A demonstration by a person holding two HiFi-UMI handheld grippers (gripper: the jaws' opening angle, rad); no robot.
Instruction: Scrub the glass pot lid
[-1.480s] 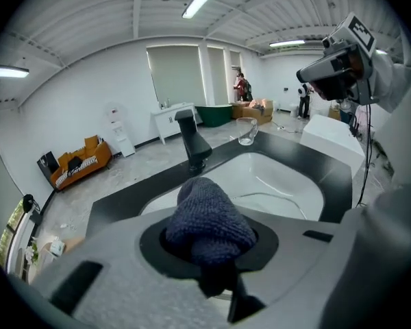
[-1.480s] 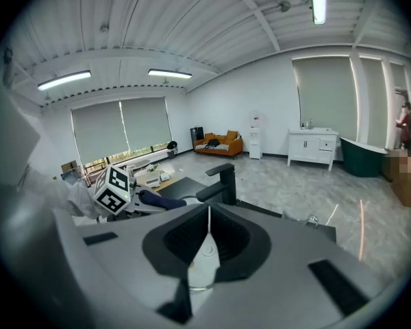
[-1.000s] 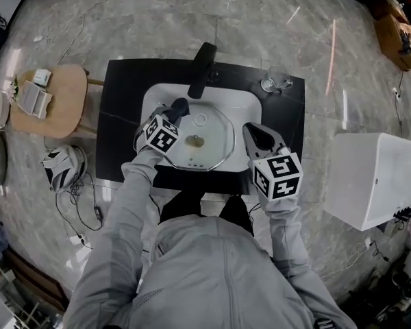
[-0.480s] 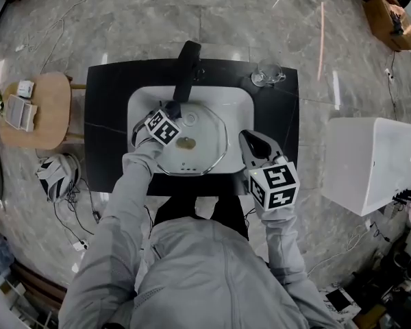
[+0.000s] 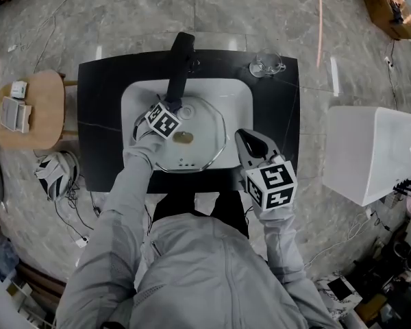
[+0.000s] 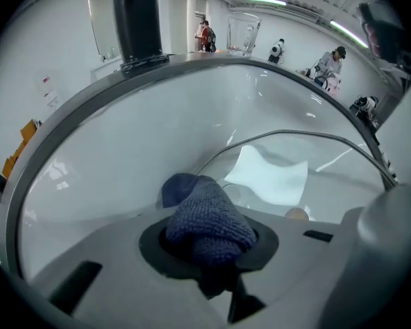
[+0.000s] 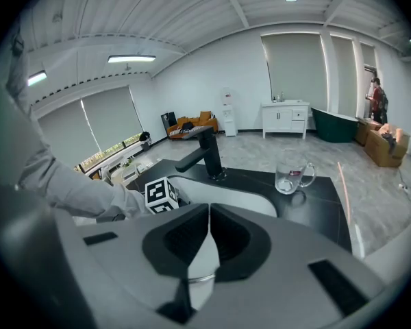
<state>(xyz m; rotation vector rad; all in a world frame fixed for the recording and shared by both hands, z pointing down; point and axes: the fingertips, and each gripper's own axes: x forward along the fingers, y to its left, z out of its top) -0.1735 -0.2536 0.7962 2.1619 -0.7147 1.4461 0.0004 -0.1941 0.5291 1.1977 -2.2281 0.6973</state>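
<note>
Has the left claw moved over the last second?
Yes. The left claw, gripping a cloth, has moved toward the faucet, farther up the lid.

Site: large open hall, fitted out like a bathroom showroom or test studio, not a home.

Evidence:
- Polished marble floor (image 5: 212, 19) ran wide on all sides.
- Black counter (image 5: 277, 122) stood free in mid-floor, holding a white sink (image 5: 241, 93) and black faucet (image 5: 178, 64).
- Loose cables (image 5: 75, 208) lay on the floor beside it.
- Far wall: white vanity (image 7: 285, 118), dark tub (image 7: 335, 124), water dispenser (image 7: 227, 112), orange sofa (image 7: 192, 124).
- Tall windows had roller blinds (image 7: 109, 125); strip lights (image 7: 133, 58) on a ribbed ceiling.
- Other people (image 6: 327, 64) stood about in the background.
</note>
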